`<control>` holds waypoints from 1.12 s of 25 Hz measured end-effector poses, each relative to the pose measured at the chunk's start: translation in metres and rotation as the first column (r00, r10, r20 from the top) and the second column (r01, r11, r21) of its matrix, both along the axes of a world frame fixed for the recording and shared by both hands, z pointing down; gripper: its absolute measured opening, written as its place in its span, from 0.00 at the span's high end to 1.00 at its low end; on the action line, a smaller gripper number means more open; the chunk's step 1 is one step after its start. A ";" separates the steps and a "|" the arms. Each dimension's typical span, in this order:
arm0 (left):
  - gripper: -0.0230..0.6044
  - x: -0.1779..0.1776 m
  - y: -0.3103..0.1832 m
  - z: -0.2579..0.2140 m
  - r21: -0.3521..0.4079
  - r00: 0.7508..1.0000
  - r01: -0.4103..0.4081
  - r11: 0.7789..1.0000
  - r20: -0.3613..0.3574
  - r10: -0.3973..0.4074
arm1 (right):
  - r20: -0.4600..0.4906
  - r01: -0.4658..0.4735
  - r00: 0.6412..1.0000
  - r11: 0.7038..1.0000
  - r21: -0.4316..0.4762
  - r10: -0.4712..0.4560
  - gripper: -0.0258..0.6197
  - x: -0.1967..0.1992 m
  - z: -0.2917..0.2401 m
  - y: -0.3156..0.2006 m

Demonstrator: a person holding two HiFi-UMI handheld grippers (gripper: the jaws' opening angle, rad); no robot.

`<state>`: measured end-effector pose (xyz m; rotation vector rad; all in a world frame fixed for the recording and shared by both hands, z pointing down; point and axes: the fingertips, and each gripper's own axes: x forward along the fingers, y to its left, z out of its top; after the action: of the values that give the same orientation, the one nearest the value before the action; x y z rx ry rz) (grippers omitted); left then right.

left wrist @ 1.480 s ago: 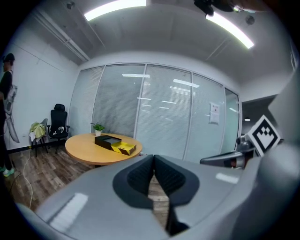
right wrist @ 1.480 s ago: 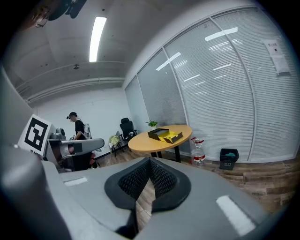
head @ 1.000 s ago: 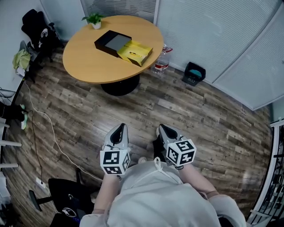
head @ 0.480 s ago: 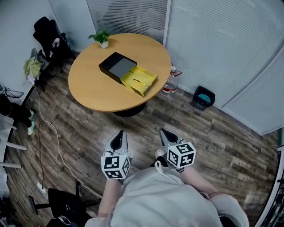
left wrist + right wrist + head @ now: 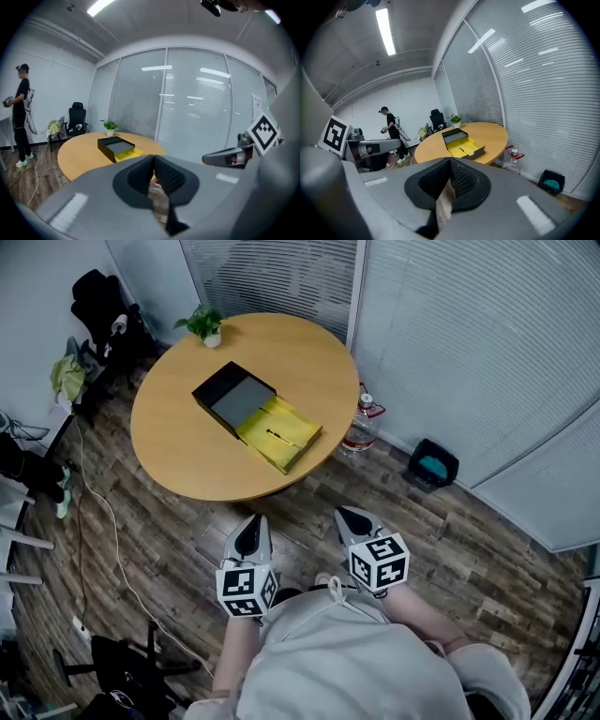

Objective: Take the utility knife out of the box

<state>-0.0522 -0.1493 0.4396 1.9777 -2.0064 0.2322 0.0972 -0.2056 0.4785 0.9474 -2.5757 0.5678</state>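
Observation:
An open box lies on the round wooden table (image 5: 187, 442): a black half (image 5: 234, 397) with a grey inside, and beside it a yellow tray (image 5: 286, 437). A thin dark item, apparently the utility knife (image 5: 278, 434), rests in the yellow tray. My left gripper (image 5: 251, 536) and right gripper (image 5: 353, 521) hang side by side over the floor, short of the table's near edge. Both are shut with nothing between the jaws. The box (image 5: 115, 147) also shows past the left jaws, and the yellow tray (image 5: 465, 148) past the right jaws.
A small potted plant (image 5: 207, 326) stands at the table's far edge. A water bottle (image 5: 362, 424) and a black bin (image 5: 431, 468) sit on the floor to the right of the table. A black office chair (image 5: 98, 304) and a floor cable (image 5: 105, 512) are at the left. A person (image 5: 21, 119) stands far off.
The table and box have drawn closer to me and sit lower in the head view. Both grippers moved forward together and stayed shut.

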 end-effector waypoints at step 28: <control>0.95 -0.126 -0.216 0.064 -0.074 0.986 0.128 0.989 -0.095 -0.134 | -0.184 0.242 0.954 0.970 -0.005 -0.238 0.96 -0.151 0.063 -0.223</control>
<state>-0.1780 -0.3653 0.5040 1.7722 -2.0271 0.1652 -0.0542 -0.4283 0.5418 0.6443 -2.4834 0.3721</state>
